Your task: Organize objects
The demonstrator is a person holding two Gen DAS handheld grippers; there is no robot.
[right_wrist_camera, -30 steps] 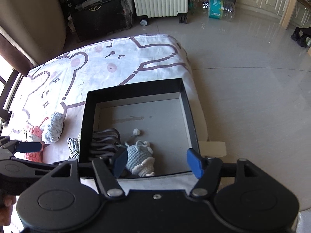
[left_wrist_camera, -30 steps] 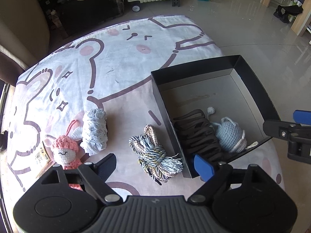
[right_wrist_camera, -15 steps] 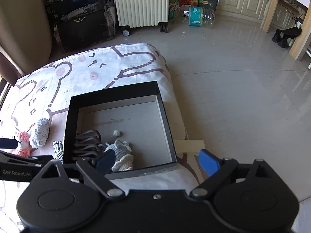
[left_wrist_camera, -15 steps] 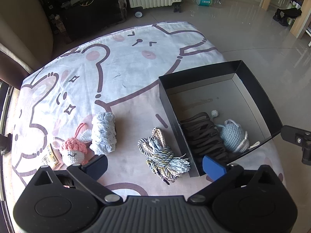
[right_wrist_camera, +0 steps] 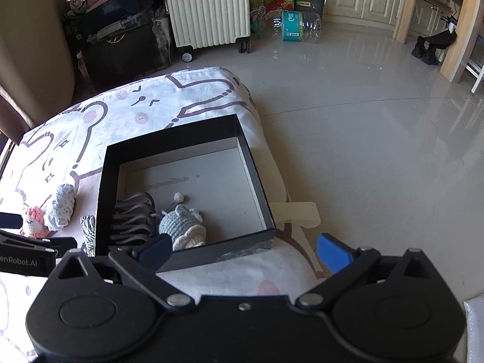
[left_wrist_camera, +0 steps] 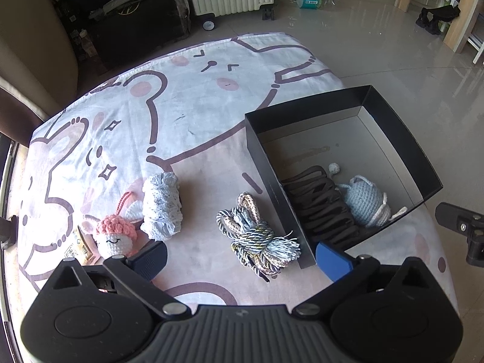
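The likeliest slip from here is a snag. The cord bundle (left_wrist_camera: pixel 260 243) lies just beside the box's (left_wrist_camera: pixel 423 163) left wall, near the bed's near edge, with loose tassel ends splayed towards that wall; a grab that catches only a few strands would probably drag the bundle open or trail a cord over the rim. A careless reach could also knock the thin wall and shift the box, which sits close to the bed's right edge, its right side almost over the drop to the floor. The pink doll (left_wrist_camera: pixel 113 236) lies touching the pale blue knitted roll (left_wrist_camera: pixel 161 207) near the left edge, so a pinch on one may well pull the other along.

The left gripper (left_wrist_camera: pixel 240 257) hovers above the cord bundle with its jaws spread wide and nothing between them. The right gripper (right_wrist_camera: pixel 245 252) hangs over the box's near wall; its jaws are opening, and they are empty too.

Inside the box, at its near end, a row of dark straps (left_wrist_camera: pixel 320 208) lies along the left wall, with a blue knitted toy (left_wrist_camera: pixel 364 201) touching them on the right. The far part of the box is bare.

The bed (left_wrist_camera: pixel 193 106) is covered by a white sheet printed with cartoon bears, soft and slightly creased, so things on it can tilt. Beyond it is a glossy tiled floor (right_wrist_camera: pixel 363 121), a white radiator on wheels (right_wrist_camera: pixel 205 6), dark bags in the corner, a water bottle pack (right_wrist_camera: pixel 298 25) and a beer carton.
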